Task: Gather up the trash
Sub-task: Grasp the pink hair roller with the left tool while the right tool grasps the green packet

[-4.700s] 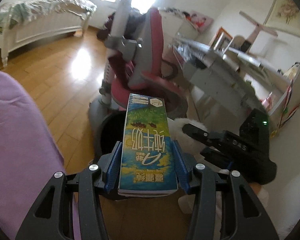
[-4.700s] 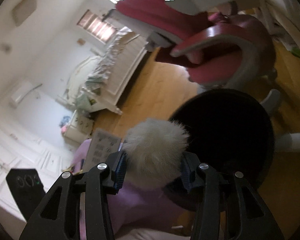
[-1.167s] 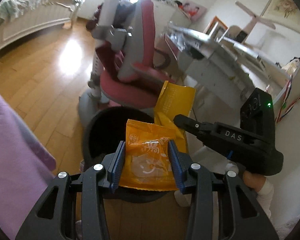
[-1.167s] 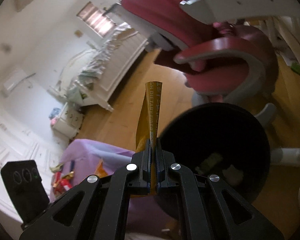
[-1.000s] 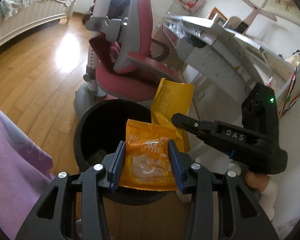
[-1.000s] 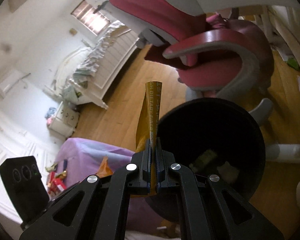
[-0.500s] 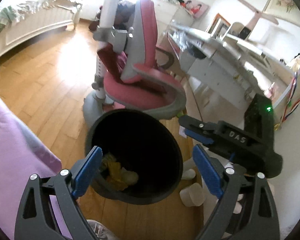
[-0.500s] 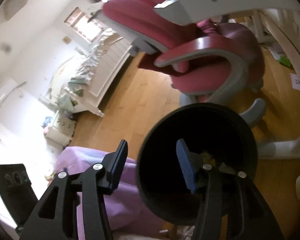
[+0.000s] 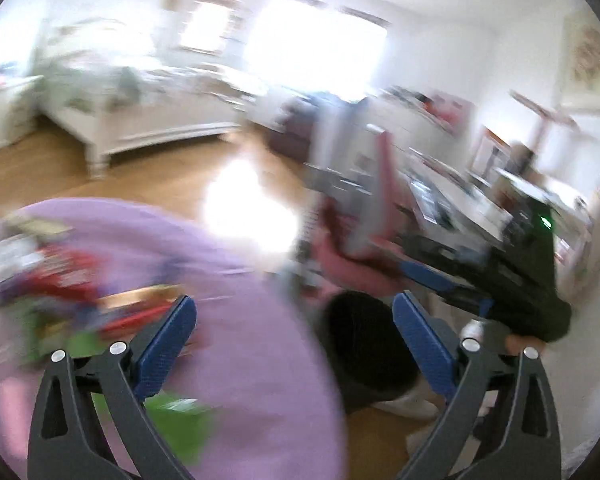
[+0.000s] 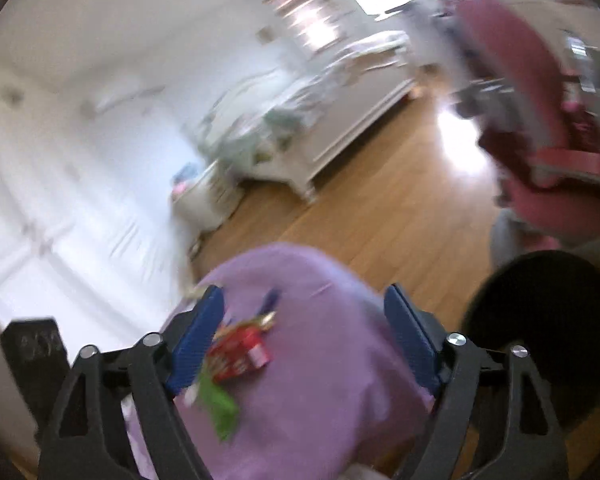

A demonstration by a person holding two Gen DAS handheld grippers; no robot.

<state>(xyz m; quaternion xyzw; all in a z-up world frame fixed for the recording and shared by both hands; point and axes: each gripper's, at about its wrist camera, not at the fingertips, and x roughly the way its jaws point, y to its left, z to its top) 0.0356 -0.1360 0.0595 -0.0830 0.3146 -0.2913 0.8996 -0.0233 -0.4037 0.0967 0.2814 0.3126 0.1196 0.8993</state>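
Note:
Both views are blurred by motion. My left gripper (image 9: 296, 332) is open and empty, over the edge of a purple-covered table (image 9: 260, 360). Blurred red wrappers (image 9: 60, 288) and a green wrapper (image 9: 176, 420) lie on the cloth. The black trash bin (image 9: 364, 356) stands on the floor right of the table. My right gripper (image 10: 304, 332) is open and empty above the same table (image 10: 320, 380), with a red packet (image 10: 238, 354) and a green wrapper (image 10: 218, 404) near its left finger. The bin (image 10: 548, 332) is at the right.
A pink and grey chair (image 10: 540, 128) stands beyond the bin. A white bed (image 9: 140, 112) is across the wooden floor (image 10: 380, 208). A grey desk (image 9: 460, 196) is at the right. The right gripper's body (image 9: 500, 280) shows in the left wrist view.
Both grippers have swung left, away from the bin and toward the purple table. They stay open and empty after dropping the orange wrappers into the bin.

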